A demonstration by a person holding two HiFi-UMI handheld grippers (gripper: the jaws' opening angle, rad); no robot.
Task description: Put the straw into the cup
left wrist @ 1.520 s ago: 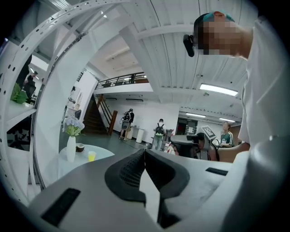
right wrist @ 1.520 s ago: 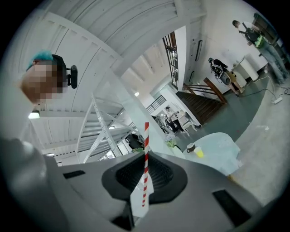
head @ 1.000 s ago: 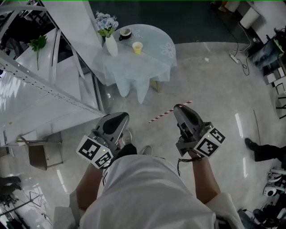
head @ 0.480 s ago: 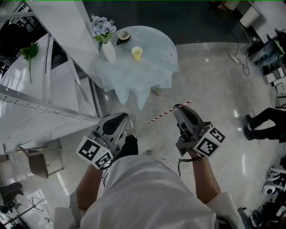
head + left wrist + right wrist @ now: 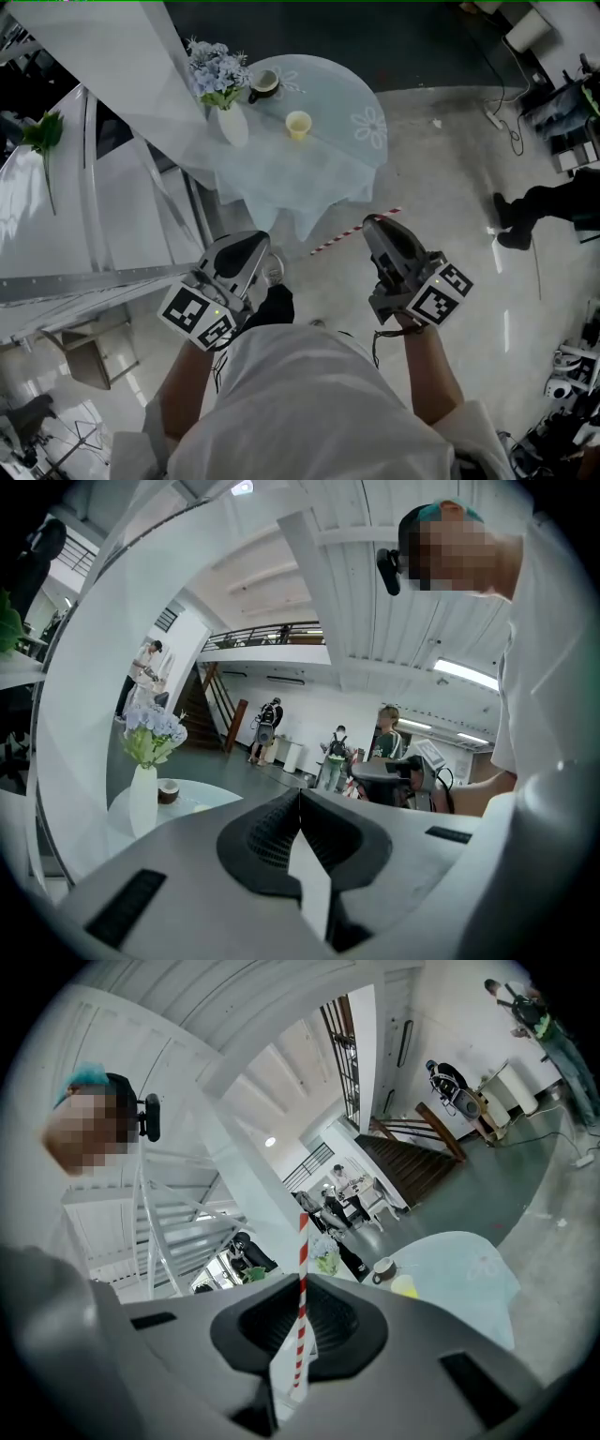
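Note:
A red-and-white striped straw (image 5: 342, 238) is clamped crosswise in my right gripper (image 5: 373, 221), which is shut on it; in the right gripper view the straw (image 5: 302, 1279) stands up between the closed jaws. The yellow cup (image 5: 298, 125) sits on a round table (image 5: 328, 164) with a pale cloth, ahead of both grippers and well apart from them; it shows small as the cup (image 5: 405, 1286) in the right gripper view. My left gripper (image 5: 259, 240) is shut with nothing in it, held low at my left side.
On the table stand a white vase of blue flowers (image 5: 225, 103) and a dark bowl (image 5: 263, 82). A white staircase structure (image 5: 103, 187) rises at the left. A person's legs (image 5: 534, 206) are on the floor at right, with cables and gear along that edge.
The table with the cup has drifted rightward and slightly closer in the head view. The person at right has walked further up. Both grippers keep their pose, straw still held.

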